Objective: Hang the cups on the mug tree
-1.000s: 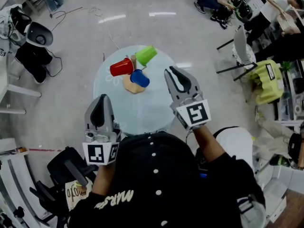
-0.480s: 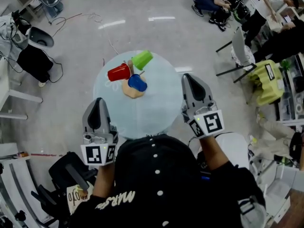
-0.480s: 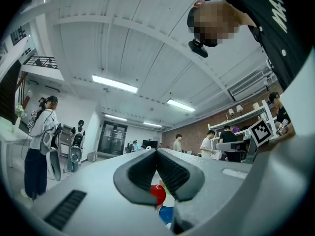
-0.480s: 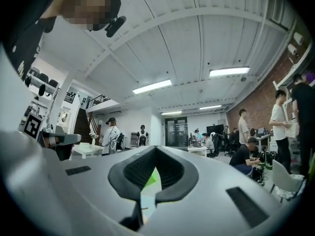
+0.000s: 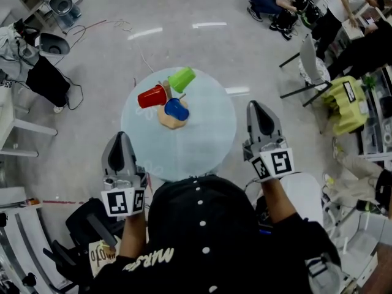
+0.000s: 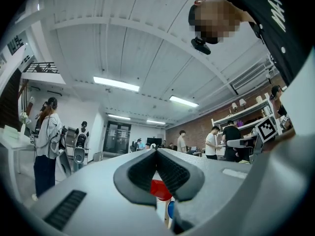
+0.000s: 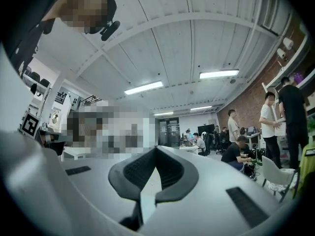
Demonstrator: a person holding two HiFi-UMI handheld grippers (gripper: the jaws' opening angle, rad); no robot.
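Both grippers sit back near the person's body, well short of the work; left gripper (image 5: 120,137) has its jaws tip-to-tip, nothing between the pads; right gripper (image 5: 258,105) likewise pinched closed, empty.

Task's stuff is all fwd on the round glass table (image 5: 205,143): mug tree (image 5: 165,119) stands left of the table's centre, w/ red cup (image 5: 152,95), green cup (image 5: 182,78) and blue cup (image 5: 176,109) bunched round its trunk; none stands on the glass; looks to me like all three are hung already, so prob. little or nothing left to do.

Key relation: tree lies ahead and inboard of both grippers, but clearly nearer the left one; in the left gripper view the red cup shows dead ahead past the closed jaws, blue just below it; right gripper view shows no cup at all, it aims off past the table.

Axes, head view: red cup's long axis runs out leftward from the trunk; green slants up-right; blue points back toward the person.

If any cup needs a nudge, I'd judge it's the left's job; straight reach fwd, jaws opened first.
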